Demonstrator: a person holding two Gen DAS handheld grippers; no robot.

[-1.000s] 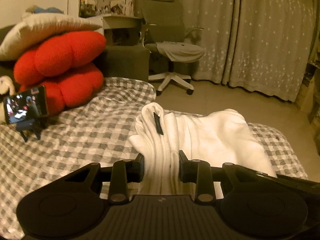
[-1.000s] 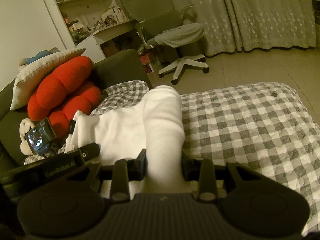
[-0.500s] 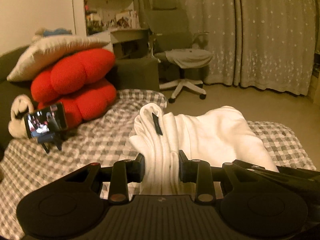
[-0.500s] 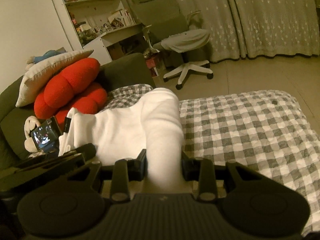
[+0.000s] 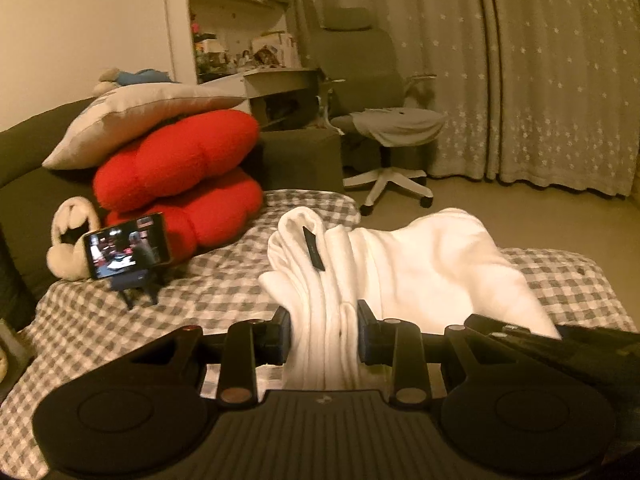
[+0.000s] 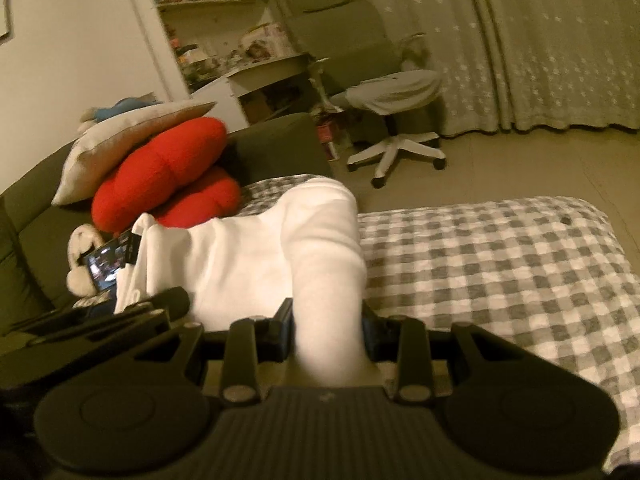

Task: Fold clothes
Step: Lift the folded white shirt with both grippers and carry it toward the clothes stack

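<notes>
Left wrist view: left gripper [image 5: 323, 330], both fingers clamped on a bunched, pleated edge of a white garment [image 5: 420, 264]; garment runs forward and to the right over a grey-and-white checked bedspread [image 5: 200, 300], a black label [image 5: 313, 248] showing near its collar end. To the left on the bedspread, a phone on a small stand [image 5: 126, 246], screen lit; behind it a red cushion [image 5: 176, 184] with a pale pillow [image 5: 136, 120] stacked on top, and a cream plush toy [image 5: 70, 236]. Office chair [image 5: 384, 136] and star-patterned curtain [image 5: 540, 72] beyond. Right wrist view: right gripper [image 6: 326, 334], fingers pinched on a thick rolled fold of the same garment [image 6: 240, 264], which rises as a hump ahead and spreads left towards the left gripper's black body [image 6: 120, 316]. Checked bedspread [image 6: 500, 264] lies bare to the right.
</notes>
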